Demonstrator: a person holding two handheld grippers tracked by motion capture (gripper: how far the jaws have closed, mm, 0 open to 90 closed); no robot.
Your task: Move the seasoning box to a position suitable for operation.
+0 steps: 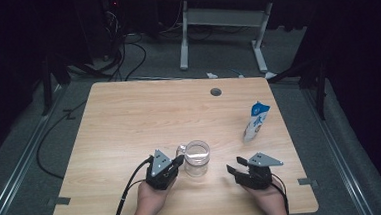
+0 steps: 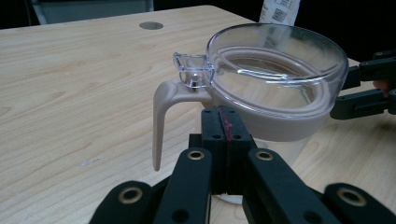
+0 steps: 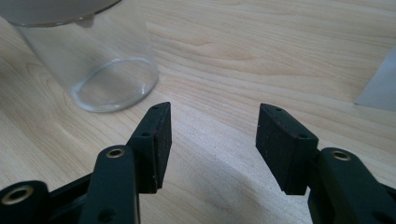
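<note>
- High view: a clear glass jar (image 1: pixel 197 159) with a beige collar and handle stands upright on the pale wood-grain table (image 1: pixel 129 121), near the front edge, roughly centred.
- High view: the left gripper (image 1: pixel 178 162), held low in the person's left hand (image 1: pixel 149 197), points right and up toward the jar; its tip sits at the jar's left side by the handle.
- High view: the right gripper (image 1: pixel 235 165) lies right of the jar, apart from it, pointing left; a blue-and-white pouch (image 1: pixel 256 122) stands farther right and behind.
- Left gripper view: the jaws are pressed together with nothing between them, just below the jar's (image 2: pixel 275 88) smooth beige collar; the transparent hinged lid is round and glossy, the handle (image 2: pixel 163 116) curves downward.
- Right gripper view: the jaws are spread wide over bare wood; the right gripper (image 3: pixel 212 130) holds nothing, and the jar's (image 3: pixel 102 70) cylindrical glass base stands at far left.
</note>
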